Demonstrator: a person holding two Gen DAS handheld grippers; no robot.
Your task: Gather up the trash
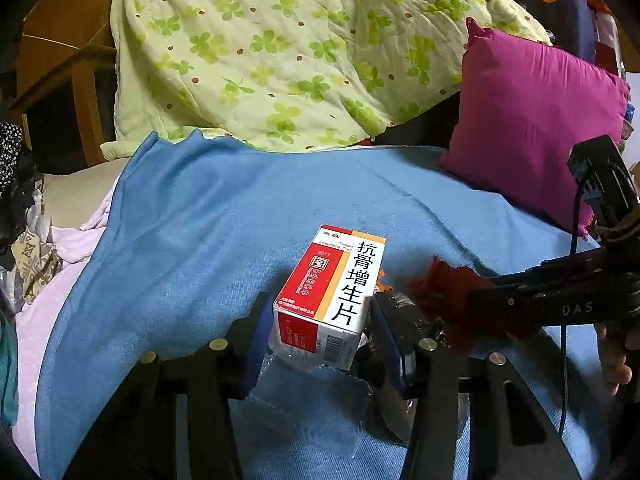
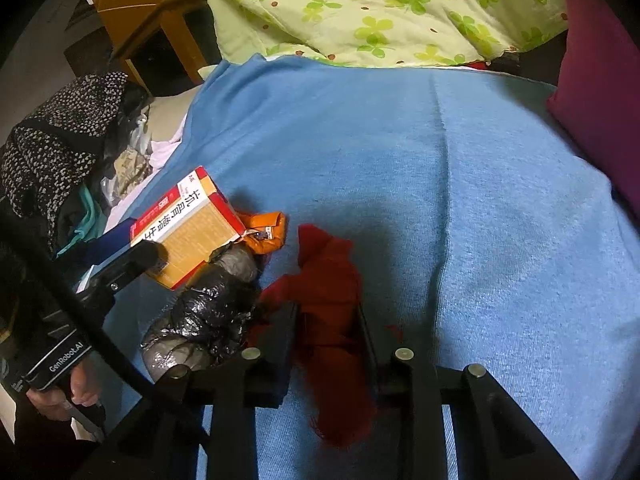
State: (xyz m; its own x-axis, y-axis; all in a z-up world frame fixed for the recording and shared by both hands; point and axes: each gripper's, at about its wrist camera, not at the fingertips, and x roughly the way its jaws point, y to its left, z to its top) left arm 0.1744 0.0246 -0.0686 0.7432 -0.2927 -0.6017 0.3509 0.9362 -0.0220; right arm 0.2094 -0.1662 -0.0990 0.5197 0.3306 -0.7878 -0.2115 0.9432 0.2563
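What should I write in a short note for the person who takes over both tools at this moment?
Left tool: shut on the white and red cardboard medicine box.
Right tool: shut on the frayed red cloth scrap.
Both items are low over the blue blanket. Beside the box lie a crumpled black plastic bag and an orange wrapper.
Done: both grips taken.
Left: carry the two items to a bin, which is not in view, then collect the bag and wrapper.

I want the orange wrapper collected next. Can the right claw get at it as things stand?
Probably not yet: the right claw is shut on the red cloth, and the orange wrapper lies partly tucked under the medicine box the left claw holds.
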